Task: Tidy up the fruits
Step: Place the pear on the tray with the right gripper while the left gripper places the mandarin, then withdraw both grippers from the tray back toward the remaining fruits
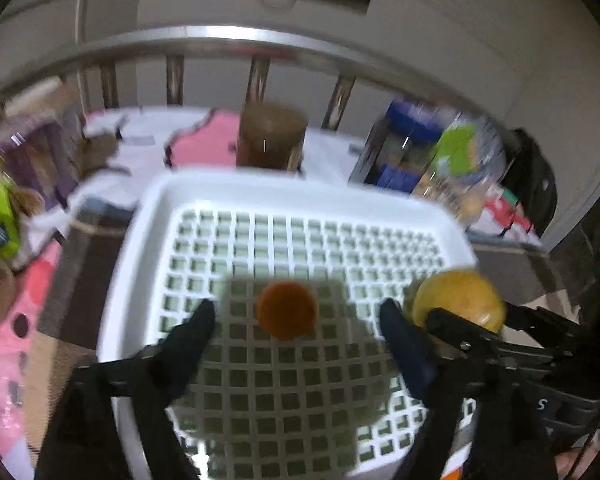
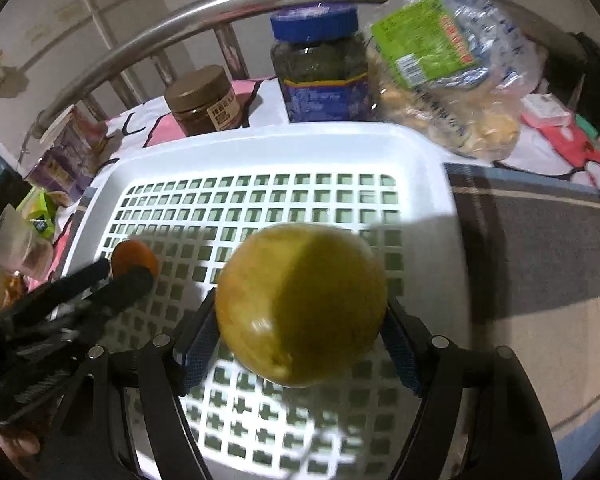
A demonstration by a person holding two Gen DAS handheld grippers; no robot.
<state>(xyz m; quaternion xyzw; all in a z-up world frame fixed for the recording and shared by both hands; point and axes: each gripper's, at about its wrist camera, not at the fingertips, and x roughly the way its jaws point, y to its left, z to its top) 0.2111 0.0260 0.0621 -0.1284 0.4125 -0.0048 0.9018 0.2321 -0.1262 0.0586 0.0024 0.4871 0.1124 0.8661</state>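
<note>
Over the white basket [image 2: 432, 148], the left gripper [image 1: 296, 320] stands wide above the released orange [image 1: 287, 309], while the right gripper [image 2: 300, 328] holds the yellow fruit [image 2: 300, 304], not yet placed.

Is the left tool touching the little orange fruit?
Apart. The left wrist view shows the left tool open, a clear gap either side of the orange fruit.

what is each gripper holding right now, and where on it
The right gripper holds the yellow-green fruit by its two opposite sides, over the white basket. The left gripper holds nothing; the small orange fruit lies between its open fingers.
</note>
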